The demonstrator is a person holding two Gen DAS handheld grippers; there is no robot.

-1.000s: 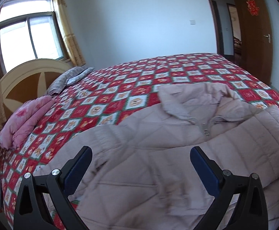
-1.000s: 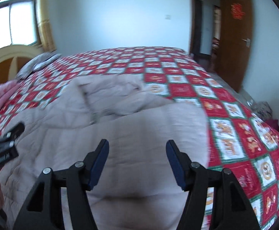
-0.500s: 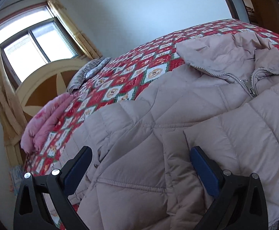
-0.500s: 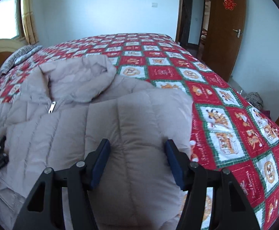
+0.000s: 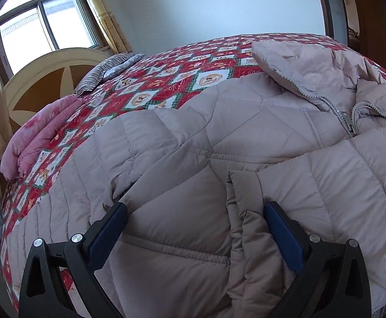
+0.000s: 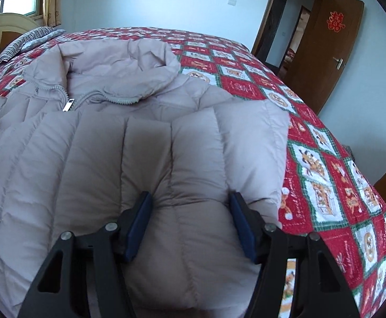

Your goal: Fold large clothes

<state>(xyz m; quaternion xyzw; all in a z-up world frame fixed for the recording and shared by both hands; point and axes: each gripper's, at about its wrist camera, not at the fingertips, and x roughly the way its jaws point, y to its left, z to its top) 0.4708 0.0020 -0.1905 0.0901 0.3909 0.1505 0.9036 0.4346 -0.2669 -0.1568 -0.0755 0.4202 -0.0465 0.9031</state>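
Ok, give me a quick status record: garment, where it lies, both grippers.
garment: beige puffer jacket, front up, zipper closed to the collar base
surface: red patterned bedspread
sleeve: one cuff lies across the front
left gripper: open, low on the jacket
right gripper: open, pushed into the padding, fabric bulging between its jaws
nearby: pink quilt, striped pillow

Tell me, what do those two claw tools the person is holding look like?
Both look alike. The left gripper and the right gripper each have two black fingers built as angular frames with triangular cut-outs and round silver bolts. Each finger ends in a flat dark blue pad. No cables, markings, sleeves or hands show in either view.
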